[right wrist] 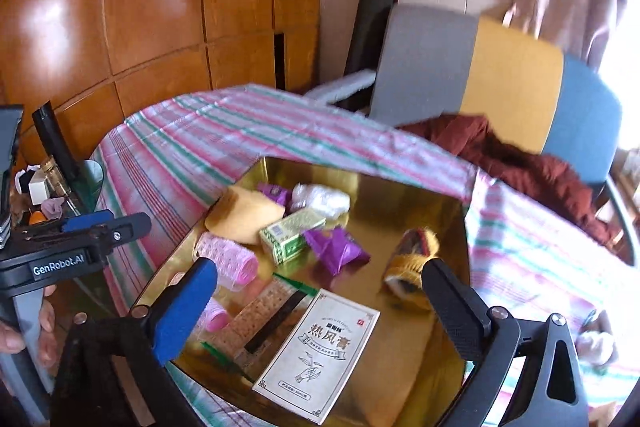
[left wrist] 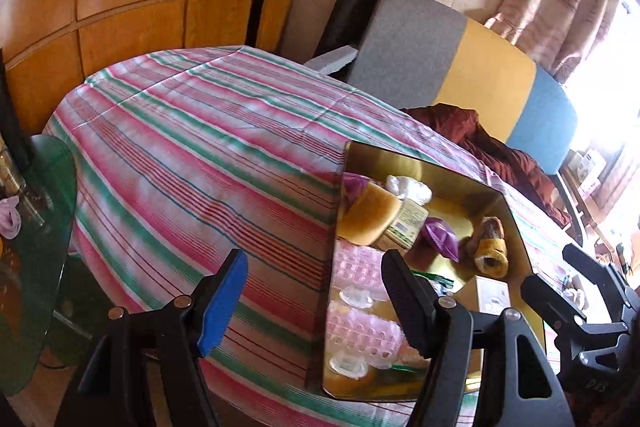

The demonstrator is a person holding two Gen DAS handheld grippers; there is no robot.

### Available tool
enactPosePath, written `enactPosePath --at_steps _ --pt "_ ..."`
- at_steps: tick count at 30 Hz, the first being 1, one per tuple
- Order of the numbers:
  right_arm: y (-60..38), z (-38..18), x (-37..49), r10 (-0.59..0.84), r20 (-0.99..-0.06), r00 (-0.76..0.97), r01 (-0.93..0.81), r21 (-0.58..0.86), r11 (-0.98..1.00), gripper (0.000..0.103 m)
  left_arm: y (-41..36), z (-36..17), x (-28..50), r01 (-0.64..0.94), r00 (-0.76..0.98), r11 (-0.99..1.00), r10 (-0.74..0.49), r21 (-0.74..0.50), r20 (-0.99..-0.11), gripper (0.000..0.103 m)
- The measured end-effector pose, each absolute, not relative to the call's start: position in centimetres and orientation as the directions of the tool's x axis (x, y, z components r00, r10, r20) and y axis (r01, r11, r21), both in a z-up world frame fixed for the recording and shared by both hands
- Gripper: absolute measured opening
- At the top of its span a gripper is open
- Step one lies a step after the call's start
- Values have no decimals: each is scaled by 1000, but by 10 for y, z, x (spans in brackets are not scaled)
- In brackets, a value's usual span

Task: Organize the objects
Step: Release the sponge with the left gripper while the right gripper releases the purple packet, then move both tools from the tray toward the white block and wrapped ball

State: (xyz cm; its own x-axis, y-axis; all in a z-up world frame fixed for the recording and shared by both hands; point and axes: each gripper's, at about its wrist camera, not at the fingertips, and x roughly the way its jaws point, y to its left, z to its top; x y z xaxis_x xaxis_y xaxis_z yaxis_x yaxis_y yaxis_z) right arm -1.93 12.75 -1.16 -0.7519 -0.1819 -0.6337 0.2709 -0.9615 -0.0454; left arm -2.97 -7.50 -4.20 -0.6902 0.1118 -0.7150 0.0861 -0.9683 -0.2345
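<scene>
Both the left gripper (left wrist: 316, 291) and right gripper (right wrist: 320, 295) hang with jaws wide, gripping nothing. The gold box (right wrist: 400, 195) sits on the striped worktop (left wrist: 180, 147). It holds a white carton (right wrist: 320, 343) at 6 o'clock and a pink roller (right wrist: 226, 257) at 9 o'clock.

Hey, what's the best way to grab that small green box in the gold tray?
Take the small green box across its two long sides, near the middle, coming from above. It lies flat in the gold tray, with the yellow sponge at one end and the purple wrapper by the other, so the ends look crowded. The right gripper, jaws open, is probably nearest.
</scene>
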Motion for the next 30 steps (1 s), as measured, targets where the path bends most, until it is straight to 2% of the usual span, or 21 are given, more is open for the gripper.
enactPosePath --at_steps 5,12,18,30 --pt "126 -15 -14 -70 -649 -757 207 -136 -969 103 -58 -31 -19 31 -719 -982 109 -188 -686 70" --pt "136 -18 -3 -99 -668 -738 234 -115 -965 103 -36 -23 -14 -15 -732 -990 109 -144 -673 70" --pt "158 -21 1 -156 -684 -712 203 12 -979 103 -18 -20 -6 -57 -736 -995 101 -87 -670 70" --pt "208 -15 3 -84 -684 -725 109 6 -994 103 10 -15 -1 -133 -734 -990 128 -43 -667 70"
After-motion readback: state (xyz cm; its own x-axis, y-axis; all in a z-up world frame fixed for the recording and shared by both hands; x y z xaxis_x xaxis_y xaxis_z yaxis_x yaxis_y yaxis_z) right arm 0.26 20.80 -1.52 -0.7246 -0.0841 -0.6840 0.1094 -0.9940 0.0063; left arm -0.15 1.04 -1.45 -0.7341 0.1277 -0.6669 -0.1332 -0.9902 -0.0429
